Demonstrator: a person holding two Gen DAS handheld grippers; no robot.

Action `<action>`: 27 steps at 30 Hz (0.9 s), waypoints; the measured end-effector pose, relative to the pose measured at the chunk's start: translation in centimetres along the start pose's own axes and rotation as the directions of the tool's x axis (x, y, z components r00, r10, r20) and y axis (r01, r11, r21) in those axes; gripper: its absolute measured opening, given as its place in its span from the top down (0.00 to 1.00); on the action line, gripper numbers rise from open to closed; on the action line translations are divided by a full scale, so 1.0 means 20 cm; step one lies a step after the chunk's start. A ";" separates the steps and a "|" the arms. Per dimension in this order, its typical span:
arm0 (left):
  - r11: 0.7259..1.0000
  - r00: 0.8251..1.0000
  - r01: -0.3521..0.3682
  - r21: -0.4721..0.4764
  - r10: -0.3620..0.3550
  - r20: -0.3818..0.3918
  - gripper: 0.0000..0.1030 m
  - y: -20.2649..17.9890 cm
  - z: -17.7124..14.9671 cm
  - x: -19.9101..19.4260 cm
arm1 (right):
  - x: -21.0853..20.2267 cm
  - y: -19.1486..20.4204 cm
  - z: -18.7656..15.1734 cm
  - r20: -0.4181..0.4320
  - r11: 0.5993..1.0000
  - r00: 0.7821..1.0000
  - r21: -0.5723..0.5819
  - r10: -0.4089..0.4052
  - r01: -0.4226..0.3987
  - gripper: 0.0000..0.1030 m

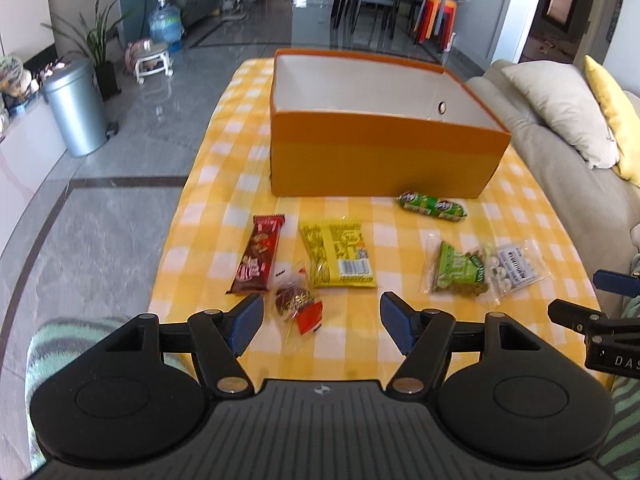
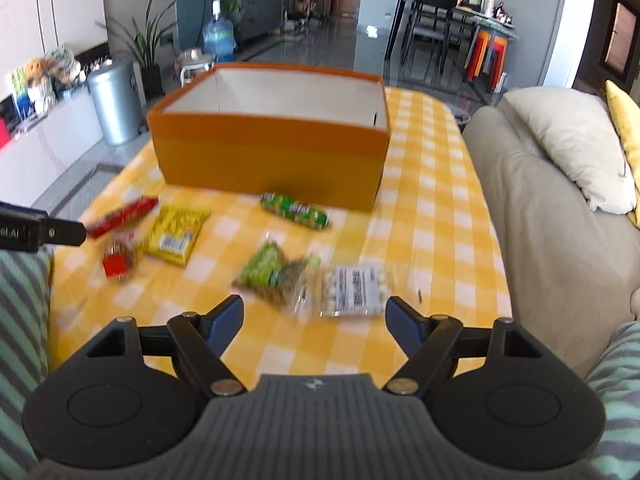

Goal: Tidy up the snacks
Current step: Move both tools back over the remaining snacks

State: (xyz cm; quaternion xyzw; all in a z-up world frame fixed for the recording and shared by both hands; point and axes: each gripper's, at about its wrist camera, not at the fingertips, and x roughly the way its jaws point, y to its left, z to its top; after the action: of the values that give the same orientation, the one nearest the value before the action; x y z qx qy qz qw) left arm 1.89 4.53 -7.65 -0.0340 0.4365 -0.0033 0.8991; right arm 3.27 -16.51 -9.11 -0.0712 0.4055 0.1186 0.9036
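Note:
An empty orange box (image 1: 380, 152) (image 2: 272, 156) stands at the back of a yellow checked table (image 1: 224, 208). In front of it lie a red-brown bar (image 1: 258, 260), a yellow packet (image 1: 338, 258), a small red-and-clear candy bag (image 1: 298, 304), a green roll (image 1: 432, 206), a green nut bag (image 1: 460, 270) and a clear bag of white candies (image 1: 512, 270). My left gripper (image 1: 322, 326) is open, just short of the candy bag. My right gripper (image 2: 316, 326) is open, just short of the white candy bag (image 2: 356, 290) and the green nut bag (image 2: 272, 274).
A beige sofa with cushions (image 1: 560, 120) runs along the table's right side. A grey bin (image 1: 76, 108) and a plant stand on the floor at the left. The right gripper's tip shows at the right edge of the left wrist view (image 1: 600, 312).

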 end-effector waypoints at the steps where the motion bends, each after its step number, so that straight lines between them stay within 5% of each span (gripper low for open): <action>1: 1.000 1.000 -0.007 -0.007 0.006 -0.007 0.24 0.01 0.01 0.01 | 0.01 0.00 -0.01 -0.006 1.000 1.000 -0.001 0.003 -0.003 0.27; 27: 0.993 0.984 -0.110 -0.053 0.101 -0.147 0.26 0.18 0.20 0.43 | 0.42 0.11 0.14 -0.127 0.999 0.992 0.046 0.025 -0.019 0.38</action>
State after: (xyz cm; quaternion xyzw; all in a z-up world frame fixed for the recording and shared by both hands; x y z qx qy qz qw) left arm 10.28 8.08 -12.13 -0.0377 0.5015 0.0550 0.8626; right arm 10.13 -12.43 -13.68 -0.0541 0.4658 0.1148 0.8757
